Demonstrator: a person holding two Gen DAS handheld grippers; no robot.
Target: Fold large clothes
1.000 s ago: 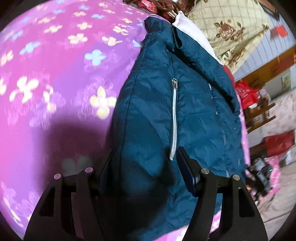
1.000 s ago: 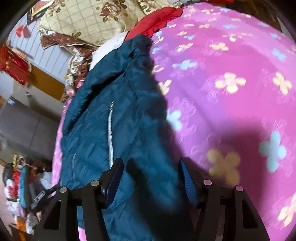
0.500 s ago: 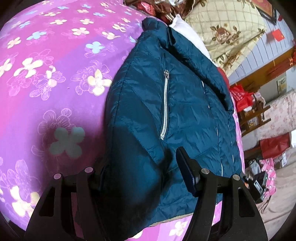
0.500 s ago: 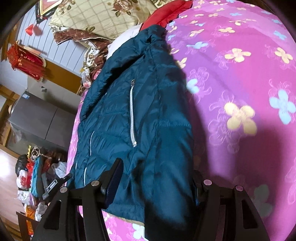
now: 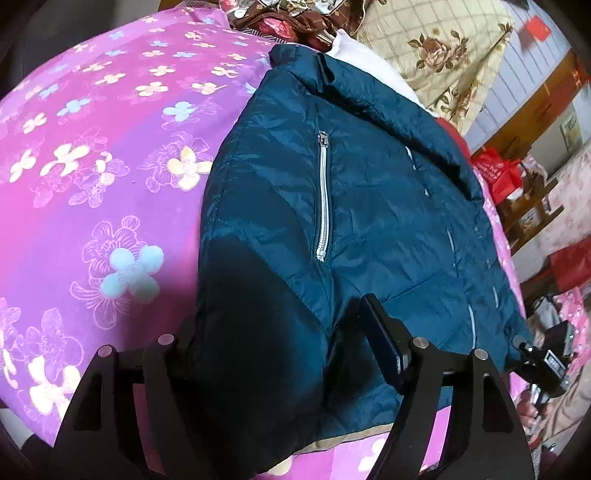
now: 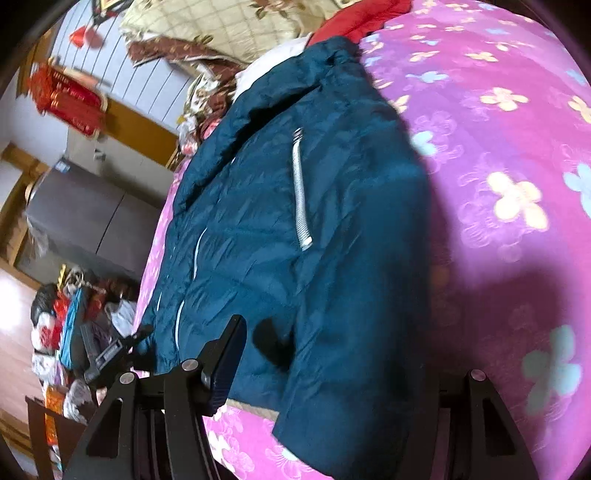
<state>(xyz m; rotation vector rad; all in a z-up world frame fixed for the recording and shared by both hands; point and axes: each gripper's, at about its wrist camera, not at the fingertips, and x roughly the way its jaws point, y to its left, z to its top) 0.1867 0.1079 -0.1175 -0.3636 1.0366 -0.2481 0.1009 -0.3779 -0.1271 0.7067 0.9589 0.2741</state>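
A dark teal puffer jacket (image 5: pixel 351 184) (image 6: pixel 258 221) with a silver pocket zip (image 5: pixel 323 199) (image 6: pixel 301 192) lies on a pink flowered bedspread (image 5: pixel 92 166) (image 6: pixel 498 147). My left gripper (image 5: pixel 275 317) has a thick fold of the jacket's near edge between its jaws, which are opening. The fabric hides its left finger and still fills the gap. My right gripper (image 6: pixel 336 328) is shut on another raised fold of the near hem. That fold drapes over its right finger and hides it.
A beige rose-patterned quilt (image 5: pixel 443 55) (image 6: pixel 229 26), a white cloth (image 5: pixel 369 62) and a red garment (image 6: pixel 362 18) are piled beyond the jacket's collar. Past the bed's edge are red bags (image 5: pixel 498 173), a grey cabinet (image 6: pixel 85 214) and floor clutter. A black device (image 5: pixel 546 358) sits by the jacket's far corner.
Both grippers have drawn back across the bed with the jacket's edge in them. More of the jacket and its near hem now shows. The left jaws stand slightly wider.
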